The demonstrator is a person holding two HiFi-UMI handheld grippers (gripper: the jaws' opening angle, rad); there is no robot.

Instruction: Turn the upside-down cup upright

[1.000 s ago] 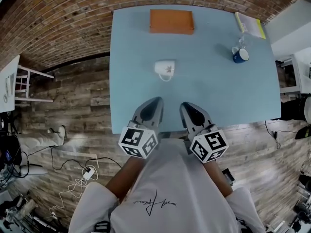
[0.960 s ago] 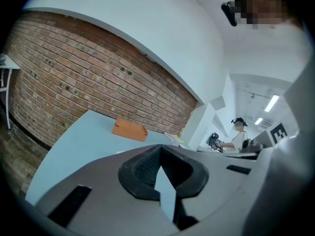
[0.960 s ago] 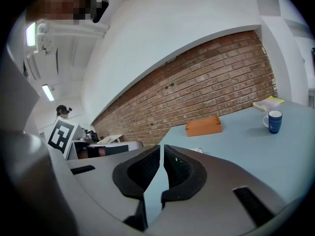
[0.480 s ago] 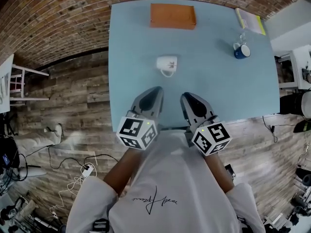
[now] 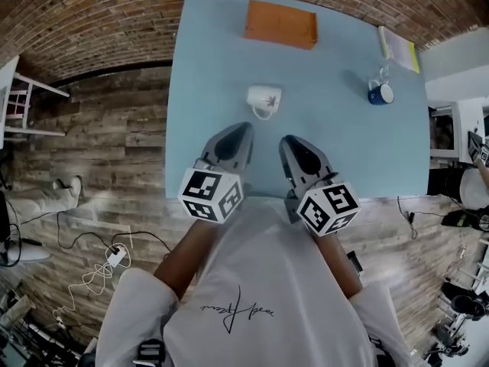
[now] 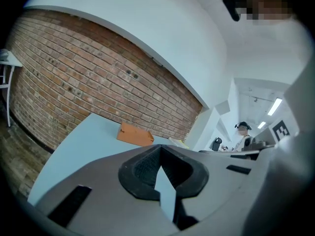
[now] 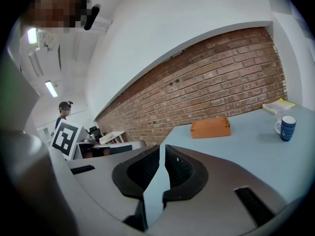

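Blue tabletop point(image 5: 336, 151), mostly open, few obstacles.
Bare surface runs from the left gripper point(image 5: 241, 130) and right gripper point(image 5: 288, 141) at the near edge to the white cup point(image 5: 263, 98). An orange box point(image 5: 280, 24) sits far back; a blue mug point(image 5: 380, 92) and a book point(image 5: 399, 48) are well right.

cup point(image 5: 263, 99) on table point(image 5: 206, 67), centre | box point(image 5: 280, 24) behind it, far edge | mug point(image 5: 379, 92) right | book point(image 5: 399, 46) behind mug

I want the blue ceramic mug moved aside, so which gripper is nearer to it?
Right. The right gripper is left of the blue ceramic mug and nearer the person; the left gripper lies farther left.
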